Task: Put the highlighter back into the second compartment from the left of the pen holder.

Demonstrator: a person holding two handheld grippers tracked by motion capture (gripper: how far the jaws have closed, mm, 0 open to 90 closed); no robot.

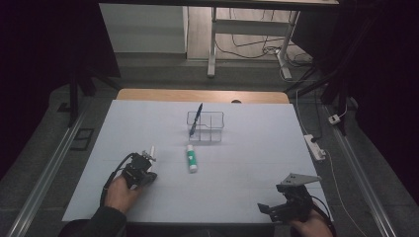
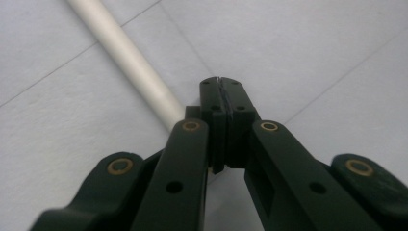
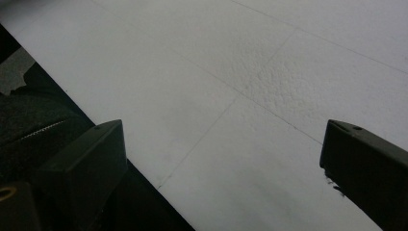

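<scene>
The left gripper (image 1: 147, 159) is seen low on the white table cover (image 1: 247, 148), jaws pressed together on the near end of a white pen (image 1: 152, 150). In the left gripper view the white pen (image 2: 130, 60) runs up and away from the closed jaws at a slant, its barrel lying on or just above the sheet (which of the two cannot be told). The end grip looks chosen so the free length can be tipped upright and dropped into a slot.

The clear organizer (image 1: 205, 126) stands mid-table, well apart from the held pen. A dark blue pen (image 1: 196, 119) is already leaned in its left compartment, tip down, so the work in hand is judged to be loading stationery into the organizer. A glue stick (image 1: 191, 158) with a green label lies flat between the organizer and the left gripper, untouched (likely next in the queue).

The right gripper (image 1: 276, 206) is parked near the front edge of the sheet, jaws wide apart and empty; its own view shows bare cover between them. It is held clear so the left arm's path is not crossed.
</scene>
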